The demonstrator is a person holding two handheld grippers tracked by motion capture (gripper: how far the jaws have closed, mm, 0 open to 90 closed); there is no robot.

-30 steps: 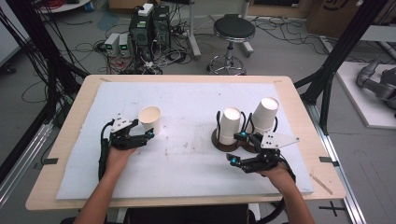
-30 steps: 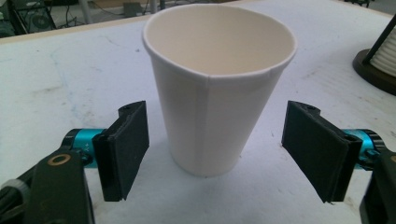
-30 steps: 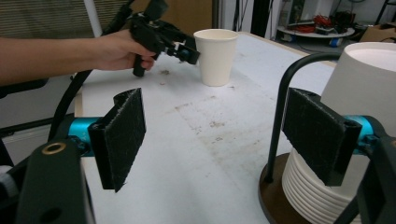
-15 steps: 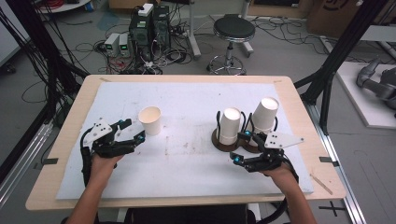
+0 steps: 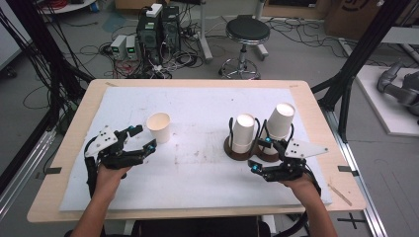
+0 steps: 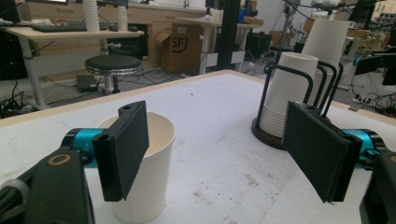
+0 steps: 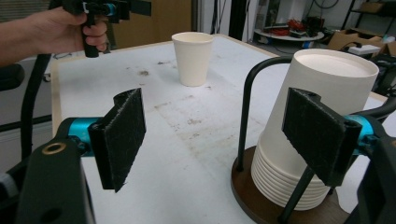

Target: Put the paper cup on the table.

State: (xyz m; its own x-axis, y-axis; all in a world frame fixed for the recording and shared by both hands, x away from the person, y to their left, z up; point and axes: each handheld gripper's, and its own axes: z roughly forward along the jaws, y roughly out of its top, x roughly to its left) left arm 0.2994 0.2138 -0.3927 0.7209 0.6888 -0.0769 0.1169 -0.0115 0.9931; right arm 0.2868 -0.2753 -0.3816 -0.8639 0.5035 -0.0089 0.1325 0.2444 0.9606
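A: Any writing to read?
B: Only "SFJ" on a cardboard box (image 6: 181, 44) beyond the worktop's (image 5: 197, 86) far edge, near a round black stool (image 5: 243, 30).
A: And the paper cup (image 5: 158, 127)?
B: Plain, cream, tapered, upright toward the left edge on the stained white sheet (image 5: 207, 173).
A: The tools?
B: The left tool (image 5: 137, 138) stood wide open and empty, just beside that cup. The right tool (image 5: 260, 154) gaped too, holding nothing, beside two inverted cup stacks (image 5: 243, 134) in dark wire holders (image 5: 240, 151) on round bases near the right edge.

In the left gripper view, the black pad hid part of the paper cup (image 6: 149, 172), and the picture's edge cut off the cup's bottom.
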